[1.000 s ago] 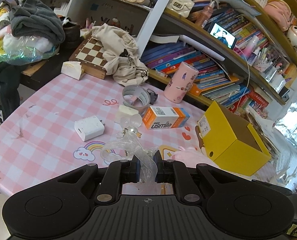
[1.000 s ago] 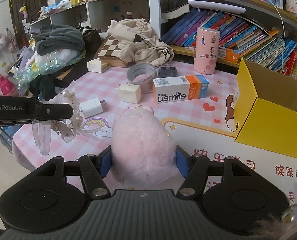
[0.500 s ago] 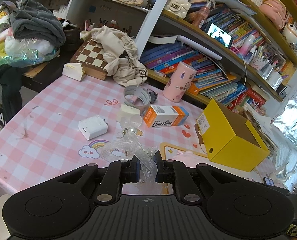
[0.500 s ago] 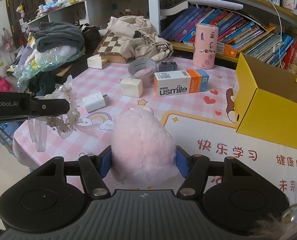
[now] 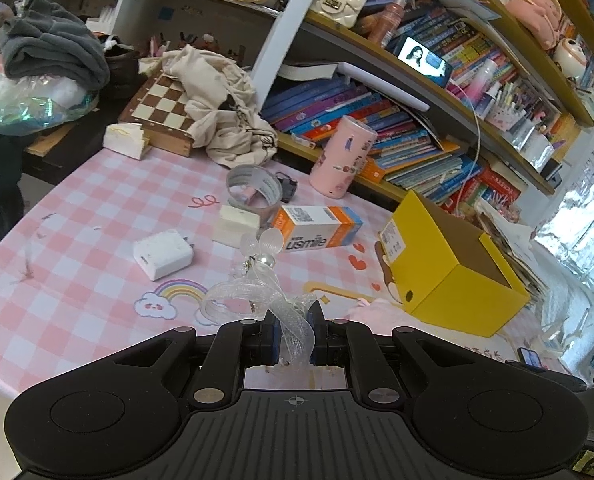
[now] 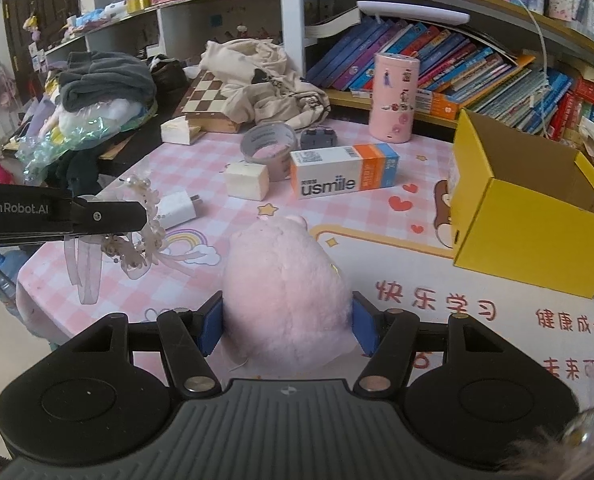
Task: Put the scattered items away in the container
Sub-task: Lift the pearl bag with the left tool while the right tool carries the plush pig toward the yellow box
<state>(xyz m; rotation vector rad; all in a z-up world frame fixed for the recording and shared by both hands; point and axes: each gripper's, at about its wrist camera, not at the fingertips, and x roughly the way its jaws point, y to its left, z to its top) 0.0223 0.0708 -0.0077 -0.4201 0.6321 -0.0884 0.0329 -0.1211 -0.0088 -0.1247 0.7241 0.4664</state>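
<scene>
Between the left gripper's (image 5: 293, 334) fingers (image 5: 271, 336), nearly closed, a sheer ribbon hair accessory (image 5: 257, 280) with pearls is pinched; it hangs above the table (image 5: 77, 208), well left of the yellow box (image 5: 457, 276). Right gripper (image 6: 287, 322) fingers (image 6: 211, 320) part-open, clamped on both sides of a pink plush toy (image 6: 285, 280), left of the yellow box's near corner. Box sits open on the table's right side, apart from both grippers. Left of the box: usmile carton (image 6: 343, 176) lying flat, tape roll (image 6: 269, 150) behind it, cream block (image 6: 247, 180) touching the roll, white charger (image 6: 179, 210) further left. Pink tumbler (image 6: 395, 98) upright behind the carton. Chessboard (image 6: 205, 98) and beige cloth (image 6: 257, 76) far left-back of the box.
</scene>
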